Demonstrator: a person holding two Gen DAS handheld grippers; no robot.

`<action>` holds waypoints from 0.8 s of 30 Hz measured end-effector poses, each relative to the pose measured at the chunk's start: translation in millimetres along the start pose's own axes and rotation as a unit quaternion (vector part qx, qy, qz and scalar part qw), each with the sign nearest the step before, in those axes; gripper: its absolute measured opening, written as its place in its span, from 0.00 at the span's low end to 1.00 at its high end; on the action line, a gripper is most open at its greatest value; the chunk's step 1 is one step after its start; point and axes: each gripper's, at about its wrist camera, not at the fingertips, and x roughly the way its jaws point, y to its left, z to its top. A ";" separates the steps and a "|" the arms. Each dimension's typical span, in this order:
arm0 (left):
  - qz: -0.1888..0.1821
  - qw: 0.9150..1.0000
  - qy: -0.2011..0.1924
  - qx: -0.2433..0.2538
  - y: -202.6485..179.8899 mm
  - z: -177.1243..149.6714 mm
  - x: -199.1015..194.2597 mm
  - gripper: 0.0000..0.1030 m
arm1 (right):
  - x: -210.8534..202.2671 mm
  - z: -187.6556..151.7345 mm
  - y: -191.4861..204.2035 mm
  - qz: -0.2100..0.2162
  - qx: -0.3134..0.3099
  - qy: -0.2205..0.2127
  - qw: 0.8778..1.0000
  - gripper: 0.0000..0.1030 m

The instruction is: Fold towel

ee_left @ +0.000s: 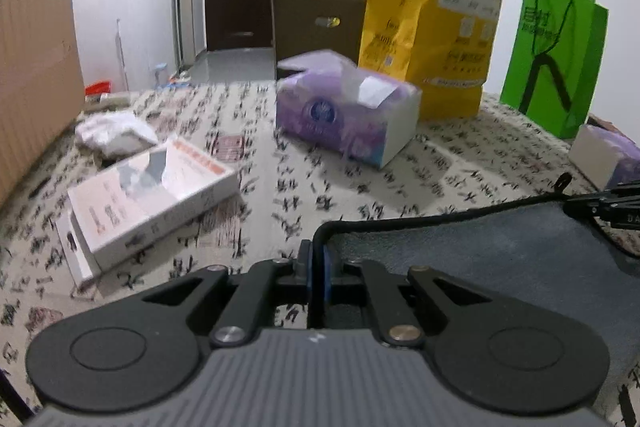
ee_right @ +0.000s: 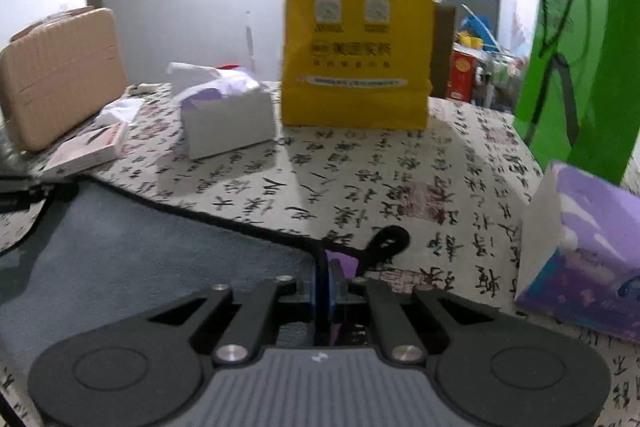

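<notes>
A grey towel [ee_left: 500,251] is held by its dark-bound edge, spread over the patterned table [ee_left: 400,179]. The left gripper [ee_left: 319,279] is seen with jaws closed on one corner, the right gripper [ee_right: 325,281] with jaws closed on the other. The edge is stretched crosswise between them, the cloth hanging inward. A tissue box [ee_left: 344,107] and yellow bag [ee_right: 356,19] are set beyond.

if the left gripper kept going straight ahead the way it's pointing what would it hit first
Probably the purple tissue box: it sits nearly dead ahead of the left gripper, which is shut on the grey towel. Only patterned tablecloth lies between; depth is uncertain.
</notes>
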 end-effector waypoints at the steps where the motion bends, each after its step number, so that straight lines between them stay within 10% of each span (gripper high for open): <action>1: 0.000 1.000 0.004 0.003 0.0 -1.3 1.0 0.08 | 2.0 -0.8 -2.5 0.003 0.006 0.002 1.000 0.11; 6: 0.014 1.000 0.000 0.006 2.4 0.2 -7.2 0.11 | -10.6 2.3 -7.8 0.003 0.011 -0.005 1.000 0.31; 14: 0.018 0.999 -0.031 0.019 -8.3 10.0 -59.6 0.49 | -59.7 9.3 -5.8 -0.008 -0.003 -0.028 1.000 0.40; 16: 0.021 0.999 -0.034 0.022 -12.6 11.1 -77.0 0.74 | -73.1 8.0 -4.5 -0.013 -0.006 -0.029 0.999 0.51; 24: 0.052 0.997 -0.051 0.025 -23.5 -3.2 -139.4 0.99 | -136.1 -10.3 10.4 -0.037 -0.034 -0.042 0.998 0.85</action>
